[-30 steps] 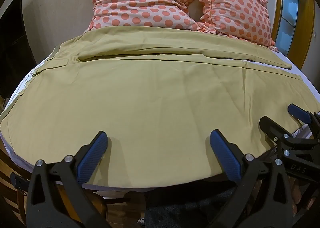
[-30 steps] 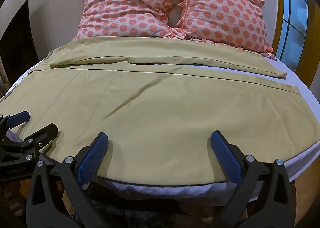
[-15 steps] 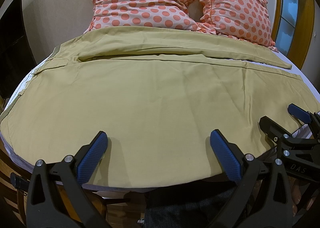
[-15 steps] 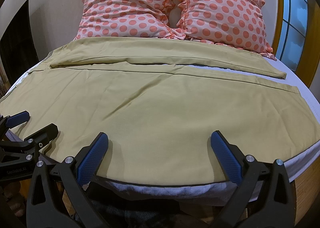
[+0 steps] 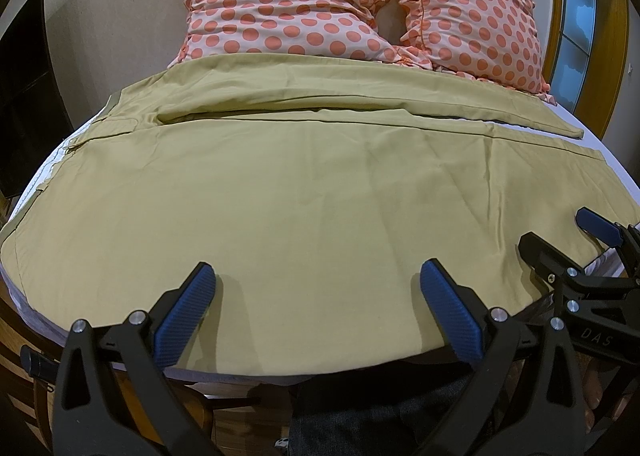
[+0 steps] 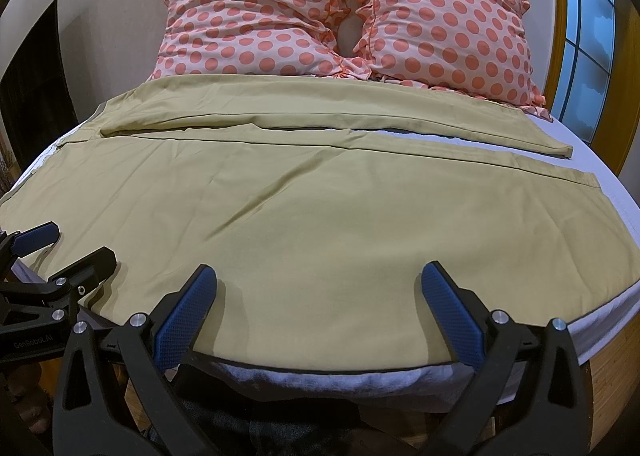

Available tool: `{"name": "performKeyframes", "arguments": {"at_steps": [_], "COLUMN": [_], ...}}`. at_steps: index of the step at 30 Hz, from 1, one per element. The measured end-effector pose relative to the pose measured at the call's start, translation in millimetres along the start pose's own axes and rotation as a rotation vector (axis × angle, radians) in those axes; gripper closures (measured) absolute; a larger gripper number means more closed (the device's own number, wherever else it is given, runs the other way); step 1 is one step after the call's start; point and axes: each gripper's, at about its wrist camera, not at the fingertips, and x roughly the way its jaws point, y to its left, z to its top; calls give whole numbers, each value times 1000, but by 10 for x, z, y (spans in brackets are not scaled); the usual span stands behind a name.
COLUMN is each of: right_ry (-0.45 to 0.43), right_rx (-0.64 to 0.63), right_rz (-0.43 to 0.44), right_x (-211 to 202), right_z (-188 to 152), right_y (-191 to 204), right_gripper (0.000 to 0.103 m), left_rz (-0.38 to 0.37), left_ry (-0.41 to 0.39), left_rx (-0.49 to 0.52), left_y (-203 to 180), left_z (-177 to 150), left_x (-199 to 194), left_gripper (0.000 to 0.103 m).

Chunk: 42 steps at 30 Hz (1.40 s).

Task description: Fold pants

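The bed [image 6: 600,192] fills my view, its white sheet showing along the right edge and the near edge. Spread flat across it lie the khaki pants [image 5: 304,196], laid sideways, waistband toward the left and cuffs toward the right. The nearer leg covers most of the mattress in front of me; the farther leg lies beyond it, the two separating toward the cuffs so a thin strip of sheet shows between them. Behind the pants, two pink pillows [image 6: 344,12] with orange dots lean side by side at the head of the bed.

My left gripper [image 5: 316,296] hangs over the near edge of the pants, jaws spread wide, holding nothing. My right gripper [image 6: 320,296] sits just beside it to the right, over the same near edge, also spread wide and holding nothing.
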Motion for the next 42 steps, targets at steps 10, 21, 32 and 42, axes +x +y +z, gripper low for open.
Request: {"name": "performKeyframes", "arguments": {"at_steps": [10, 21, 32, 42], "right_ry": [-7, -8, -9, -18], "right_rx": [0, 0, 0, -1], "right_rz": [-1, -1, -1, 1], "right_x": [-22, -20, -21, -30], "right_z": [-12, -11, -8, -33], "right_y": [4, 2, 0, 7], "right_gripper": [1, 1, 1, 1], "left_rz": [0, 0, 0, 0], "left_ry": [-1, -2, -4, -5], "left_rx": [0, 0, 0, 0], "left_y": [0, 0, 0, 0], "left_z": [0, 0, 0, 0], "left_x": [0, -1, -1, -2], "left_gripper": [2, 2, 2, 2]}}
